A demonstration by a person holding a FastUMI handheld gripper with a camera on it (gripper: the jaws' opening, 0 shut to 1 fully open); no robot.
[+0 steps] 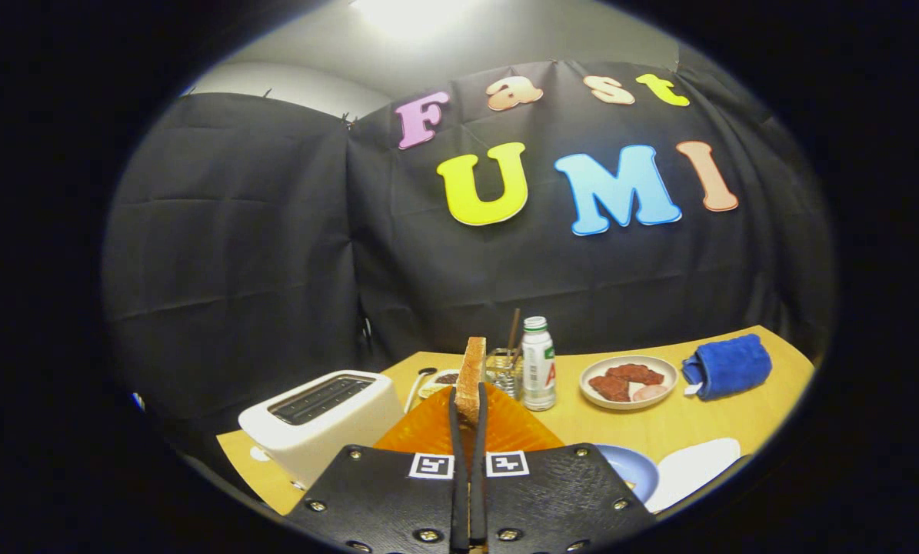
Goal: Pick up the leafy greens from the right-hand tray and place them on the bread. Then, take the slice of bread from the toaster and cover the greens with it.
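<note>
Fingers (467, 431) pinching upright porous golden-brown bread slice (471, 373), ribbed orange plastic tray (428, 431) beneath, smooth white boxy toaster (313, 427) at ten o'clock.

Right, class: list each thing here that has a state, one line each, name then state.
gripper: shut on bread slice
bread slice: upright, held edge-on between the fingers
toaster: slots empty
bottle: upright, capped
blue towel: rolled
plate: holds reddish pieces
</note>
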